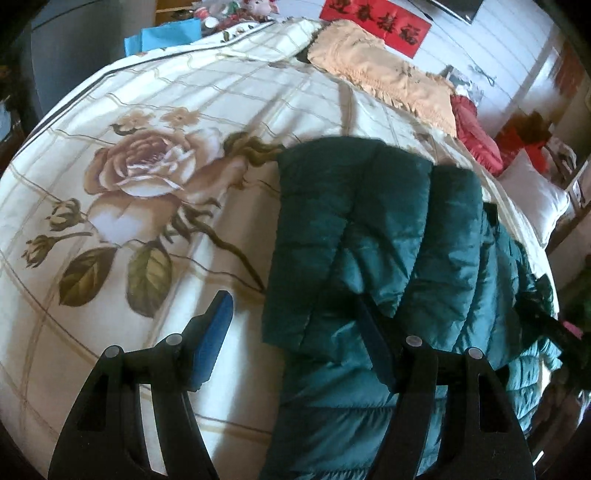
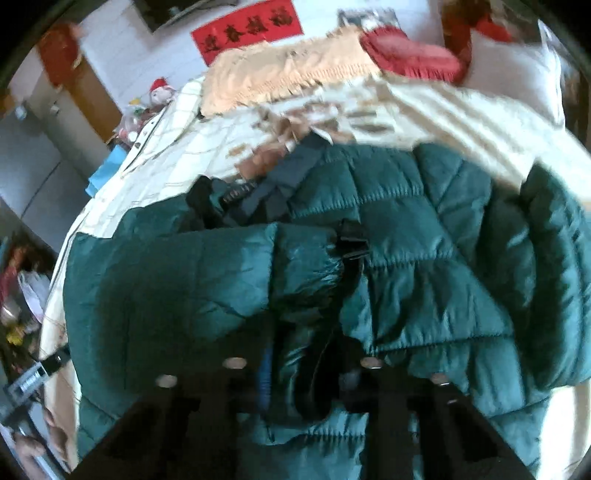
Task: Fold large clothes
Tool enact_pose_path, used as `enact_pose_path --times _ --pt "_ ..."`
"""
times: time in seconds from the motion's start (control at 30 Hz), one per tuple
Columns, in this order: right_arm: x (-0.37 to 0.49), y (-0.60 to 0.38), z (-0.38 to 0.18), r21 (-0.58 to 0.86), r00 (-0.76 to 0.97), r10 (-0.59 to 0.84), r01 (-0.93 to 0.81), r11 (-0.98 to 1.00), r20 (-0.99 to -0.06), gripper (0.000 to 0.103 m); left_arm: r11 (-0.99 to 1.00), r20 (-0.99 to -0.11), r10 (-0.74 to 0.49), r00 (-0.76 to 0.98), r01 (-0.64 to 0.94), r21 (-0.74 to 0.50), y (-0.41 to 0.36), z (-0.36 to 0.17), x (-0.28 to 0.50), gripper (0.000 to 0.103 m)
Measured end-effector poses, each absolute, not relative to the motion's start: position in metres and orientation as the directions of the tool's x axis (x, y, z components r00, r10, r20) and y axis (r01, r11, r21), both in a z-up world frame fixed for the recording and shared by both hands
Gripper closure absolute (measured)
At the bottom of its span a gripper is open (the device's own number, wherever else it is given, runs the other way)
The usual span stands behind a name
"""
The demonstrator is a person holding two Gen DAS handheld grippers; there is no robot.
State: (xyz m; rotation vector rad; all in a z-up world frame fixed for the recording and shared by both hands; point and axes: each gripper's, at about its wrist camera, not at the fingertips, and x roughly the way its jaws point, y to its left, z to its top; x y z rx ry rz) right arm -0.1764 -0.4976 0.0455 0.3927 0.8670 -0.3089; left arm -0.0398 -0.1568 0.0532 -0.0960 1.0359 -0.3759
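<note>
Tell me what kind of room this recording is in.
Most likely a home bedroom: a bed with a cream rose-print quilt, a white pillow at its head, and a red paper banner on the wall.

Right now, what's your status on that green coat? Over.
Left claw open, straddling the green puffer jacket edge. Right claw pinched on a fold of jacket. Jacket partly folded on the floral bedspread. Nothing blocking.

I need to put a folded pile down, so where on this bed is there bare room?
Free: the rose-printed bedspread left of the green puffer jacket. Crowded: the jacket's side, and the far edge with the peach fringed throw and red cushion.
</note>
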Motion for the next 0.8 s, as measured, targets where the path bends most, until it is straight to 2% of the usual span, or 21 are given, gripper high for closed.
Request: enact_pose_path --times 0.2,0.4,0.67,0.8 --pt "-0.203 -0.492 0.108 0.08 0.709 -0.275 0.424 0.902 -0.65 0.088 0.932 -0.785 -0.359 0.505 0.239 -0.273 -0.147 0.076 -0.04 0.035" --pt "-0.217 -0.52 0.123 0.027 0.679 -0.378 0.505 0.863 -0.629 0.09 0.921 -0.767 -0.383 0.515 0.282 -0.27 -0.167 0.087 -0.043 0.035" --pt "-0.218 -0.542 0.084 -0.012 0.599 -0.405 0.551 0.835 -0.691 0.091 0.932 -0.81 -0.332 0.484 0.299 -0.204 -0.193 0.063 -0.037 0.035" --pt "-0.213 -0.553 0.047 0.016 0.531 -0.343 0.559 0.829 -0.775 0.091 0.937 -0.819 -0.319 0.476 0.287 -0.198 -0.193 0.054 -0.035 0.035"
